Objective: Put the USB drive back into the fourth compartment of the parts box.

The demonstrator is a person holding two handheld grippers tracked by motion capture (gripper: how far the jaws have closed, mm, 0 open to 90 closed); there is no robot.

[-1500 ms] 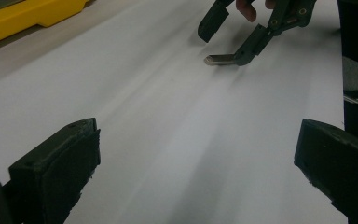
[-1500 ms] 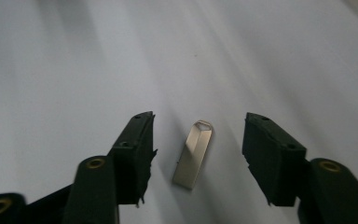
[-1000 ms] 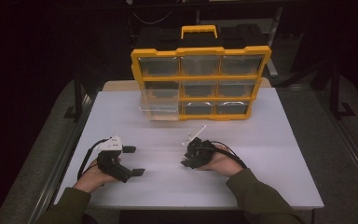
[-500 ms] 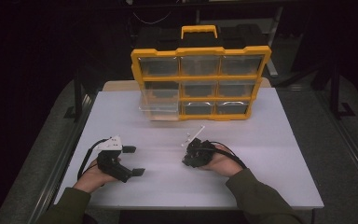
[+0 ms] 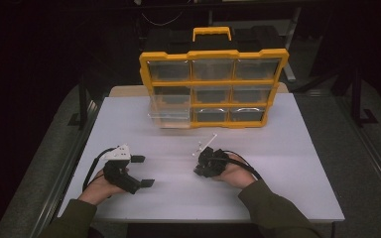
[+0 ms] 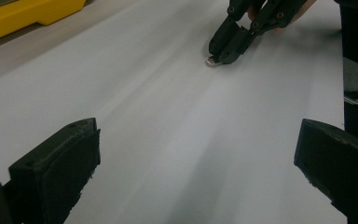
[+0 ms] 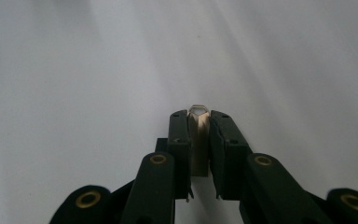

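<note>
Pinching a small metal nut (image 7: 198,112) at its tips, right gripper (image 7: 198,122) risks dropping it; left gripper (image 6: 196,154) gapes empty near the table's (image 5: 278,188) front-left corner.

The small metal piece (image 7: 198,112) I hold is pale, silvery, possibly a nut; it sits pinched between my right gripper (image 7: 199,122) jaws, low against the white table (image 7: 74,70).

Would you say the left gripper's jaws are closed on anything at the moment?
No, the left gripper has its jaws wide apart with bare white table between them.
</note>
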